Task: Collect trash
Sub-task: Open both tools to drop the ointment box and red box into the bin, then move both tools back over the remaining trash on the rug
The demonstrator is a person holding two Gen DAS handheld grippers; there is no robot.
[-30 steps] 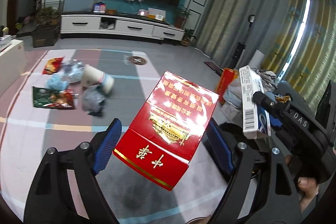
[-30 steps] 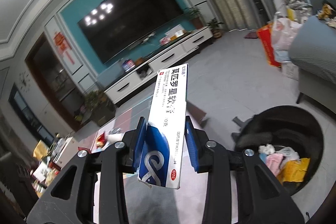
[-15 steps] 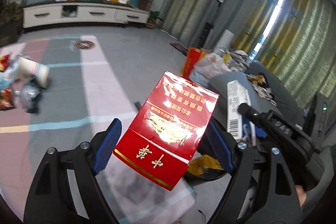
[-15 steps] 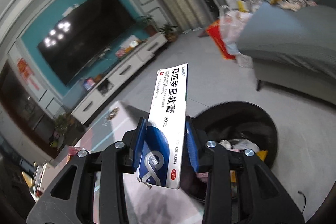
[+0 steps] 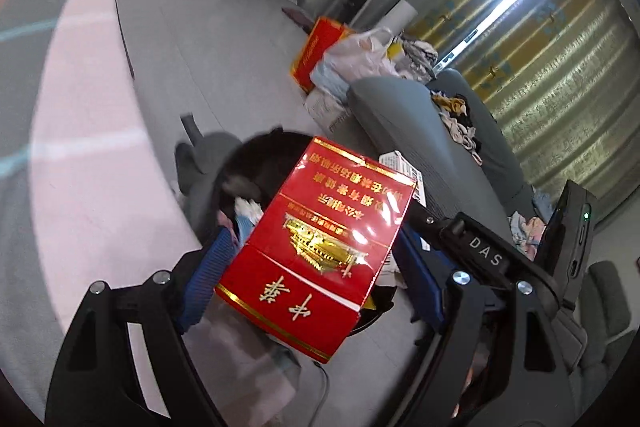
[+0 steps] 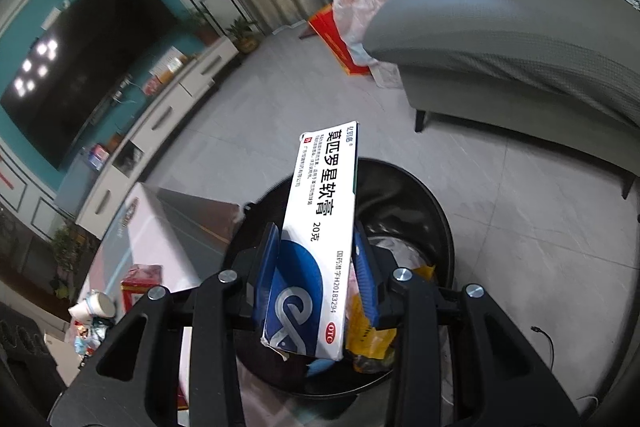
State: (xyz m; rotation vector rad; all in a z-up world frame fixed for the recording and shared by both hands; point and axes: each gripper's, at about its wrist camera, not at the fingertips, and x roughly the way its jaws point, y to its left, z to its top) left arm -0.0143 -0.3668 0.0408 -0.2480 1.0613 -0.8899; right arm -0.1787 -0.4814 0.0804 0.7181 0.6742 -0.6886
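Gripping a glossy red cardboard cigarette carton with gold lettering (image 5: 320, 251), the left gripper (image 5: 316, 279) has its blue-padded jaws spread wide around the carton's two sides, holding it tilted above a round black plastic trash bin (image 5: 256, 163). Just beside it, the right gripper (image 6: 316, 279) clamps a long white and blue cardboard ointment box (image 6: 320, 227) between narrowly spaced blue pads, upright and leaning slightly, directly over the same bin (image 6: 420, 203). Crumpled wrappers and a yellow packet (image 6: 368, 327) already lie inside the bin. Beyond it stand a grey fabric sofa (image 6: 500, 39) and a white plastic bag (image 6: 352, 3) on the grey tiled floor. More litter, including a white paper cup (image 6: 94, 305), waits well apart on the pink and grey rug (image 6: 160, 227).

Judged risks: the carton is broad and slanted, so letting go may send it against the rim and onto the floor. Both grippers crowd one opening, so they could knock together. The box juts far past the pads and could pivot as the grip loosens.
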